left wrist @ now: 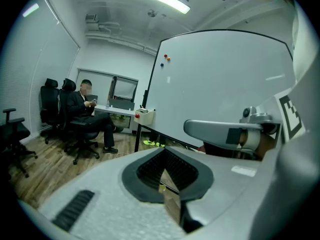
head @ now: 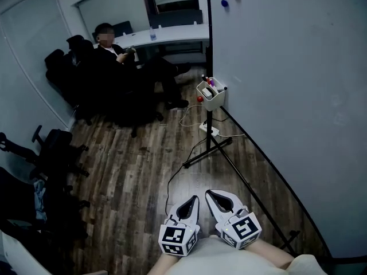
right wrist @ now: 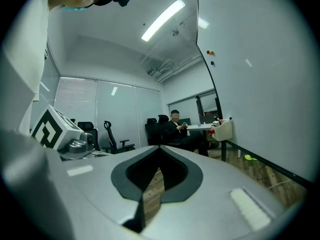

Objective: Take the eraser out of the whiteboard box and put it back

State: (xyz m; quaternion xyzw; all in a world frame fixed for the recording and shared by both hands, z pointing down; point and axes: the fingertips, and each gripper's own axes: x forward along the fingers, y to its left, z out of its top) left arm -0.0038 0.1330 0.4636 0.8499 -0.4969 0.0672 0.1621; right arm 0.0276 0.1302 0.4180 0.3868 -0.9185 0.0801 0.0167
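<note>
One white open-topped whiteboard box [head: 215, 100]

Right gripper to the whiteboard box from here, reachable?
Probably not yet: the right gripper is shut, close to the body, and the whiteboard box hangs well ahead. Only floor and stand legs lie between.
</note>
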